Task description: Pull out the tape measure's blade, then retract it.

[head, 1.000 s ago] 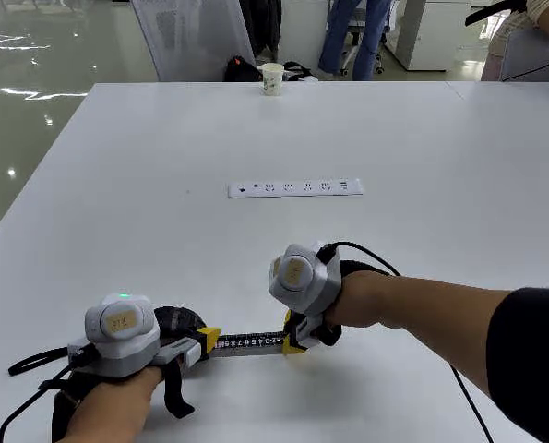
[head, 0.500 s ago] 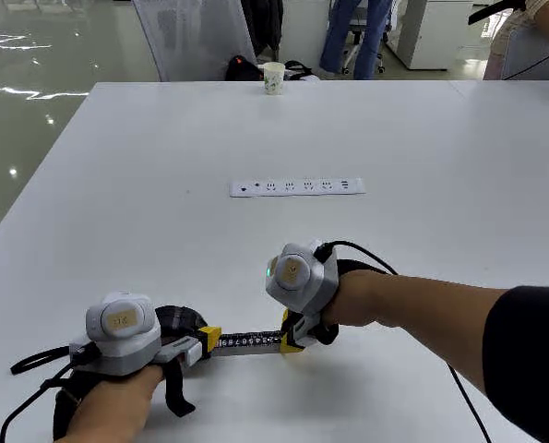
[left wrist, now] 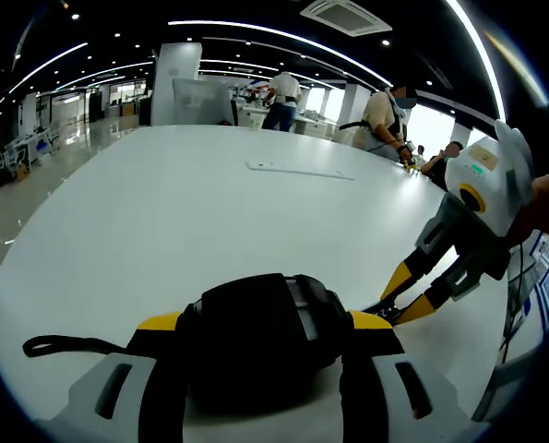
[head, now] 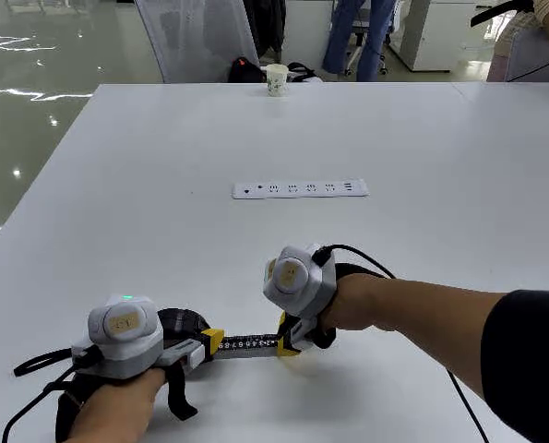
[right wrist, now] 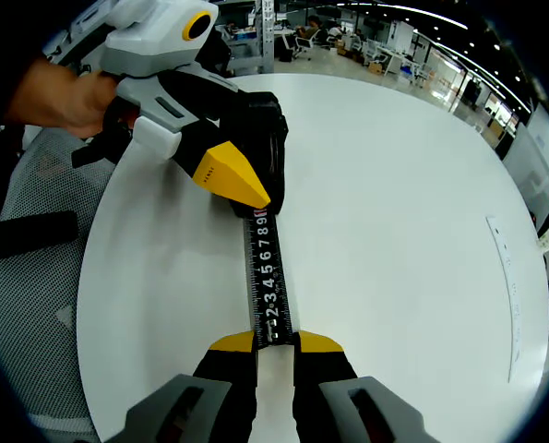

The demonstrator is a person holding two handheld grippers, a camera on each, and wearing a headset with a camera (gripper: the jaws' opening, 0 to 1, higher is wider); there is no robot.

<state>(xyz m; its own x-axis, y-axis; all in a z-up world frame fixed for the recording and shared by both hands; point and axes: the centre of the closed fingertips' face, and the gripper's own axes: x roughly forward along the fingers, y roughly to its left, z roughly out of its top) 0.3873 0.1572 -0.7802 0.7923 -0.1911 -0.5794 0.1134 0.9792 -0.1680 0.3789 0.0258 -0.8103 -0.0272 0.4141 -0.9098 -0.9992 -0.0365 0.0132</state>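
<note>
Your left gripper (head: 207, 341): fingers clamped on the tape measure (left wrist: 256, 337).
Your right gripper (right wrist: 274, 343): fingers pinched on the blade (right wrist: 266, 277) tip.
Blade: 2 to 9 showing.

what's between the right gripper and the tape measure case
A short stretch of pulled-out blade on the white table; clearest in the right gripper view.

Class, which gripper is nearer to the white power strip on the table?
Right. The right gripper, pinching the blade, sits almost straight out from the power strip's near side; the left gripper, clamping the tape measure case, is farther off to the left.
</note>
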